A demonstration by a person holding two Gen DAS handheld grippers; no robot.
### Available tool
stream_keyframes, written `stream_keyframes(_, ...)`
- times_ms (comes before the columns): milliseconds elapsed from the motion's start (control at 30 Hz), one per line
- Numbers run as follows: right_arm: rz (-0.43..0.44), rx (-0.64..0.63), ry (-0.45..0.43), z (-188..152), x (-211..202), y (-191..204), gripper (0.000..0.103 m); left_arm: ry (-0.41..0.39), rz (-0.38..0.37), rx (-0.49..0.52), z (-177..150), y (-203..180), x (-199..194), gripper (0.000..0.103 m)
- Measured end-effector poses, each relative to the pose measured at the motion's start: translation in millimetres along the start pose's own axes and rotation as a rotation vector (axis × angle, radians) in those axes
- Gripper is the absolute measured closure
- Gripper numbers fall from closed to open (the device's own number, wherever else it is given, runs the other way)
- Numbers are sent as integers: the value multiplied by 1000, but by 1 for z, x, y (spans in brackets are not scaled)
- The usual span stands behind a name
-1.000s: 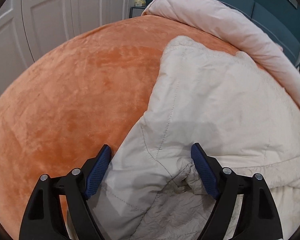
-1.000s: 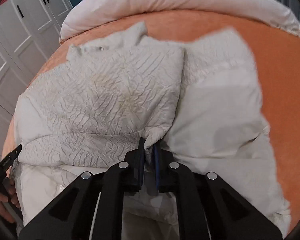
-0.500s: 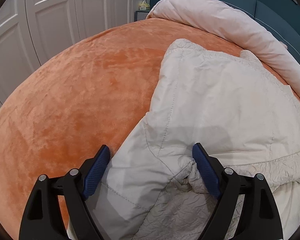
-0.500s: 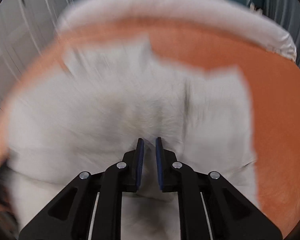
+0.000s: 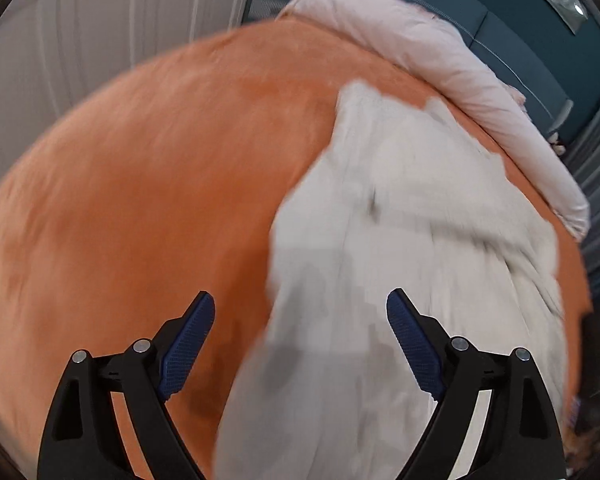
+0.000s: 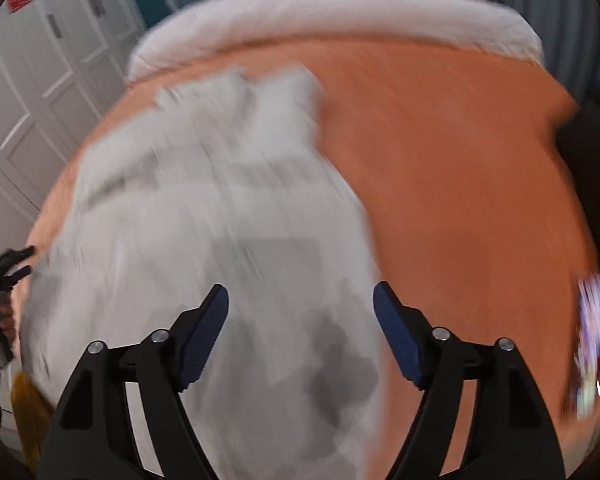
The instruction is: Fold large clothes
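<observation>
A large off-white padded garment lies folded lengthwise on the orange bedspread; it also shows in the right wrist view. Both views are blurred by motion. My left gripper is open and empty, above the garment's near left edge. My right gripper is open and empty, above the garment's near right part. The left gripper's tip shows at the left edge of the right wrist view.
A rolled pale pink duvet lies along the head of the bed, also in the right wrist view. White wardrobe doors stand to the left. A dark blue headboard wall is behind. A dark blurred shape is at the right.
My right gripper let go of the garment's fold and opened wide. Both grippers lifted and drew back. The garment now lies narrower, its right part laid over the middle.
</observation>
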State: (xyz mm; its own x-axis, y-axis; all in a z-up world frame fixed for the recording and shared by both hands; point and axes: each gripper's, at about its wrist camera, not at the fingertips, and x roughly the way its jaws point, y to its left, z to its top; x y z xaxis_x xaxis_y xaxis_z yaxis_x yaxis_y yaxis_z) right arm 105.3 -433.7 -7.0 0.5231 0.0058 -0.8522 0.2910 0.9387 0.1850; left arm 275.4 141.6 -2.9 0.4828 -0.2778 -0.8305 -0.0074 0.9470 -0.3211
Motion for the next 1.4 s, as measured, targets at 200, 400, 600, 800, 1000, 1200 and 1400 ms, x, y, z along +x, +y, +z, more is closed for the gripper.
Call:
stream_keyframes(200,53,175,122,-85,4,-30,29,109,-7,-58,-87,17,-15,17)
stream_keyframes(400,184,210,51,-79,-20,1,91,77,-43,88,-96,-18,-41,91)
stream_keyframes(600,200,41,47,-104,-107,27,93,68,-51,265,-115,-25,-124,94)
stream_keyframes(800,98,-58,360,-210,-111,33,92,277,32,287,-206,13,-158,93)
stream_keyframes(1000,111,-29,339,-210,-122,29,81,165,61,242,-204,4,-188,81)
stream_keyframes(1200,51,-54,137,-158,-181,7,48,-238,8,243,-115,-29,-250,55)
stream_keyframes(1400,203,10,-130,-46,-166,24,48,-316,-57,258,-25,-77,-175,55)
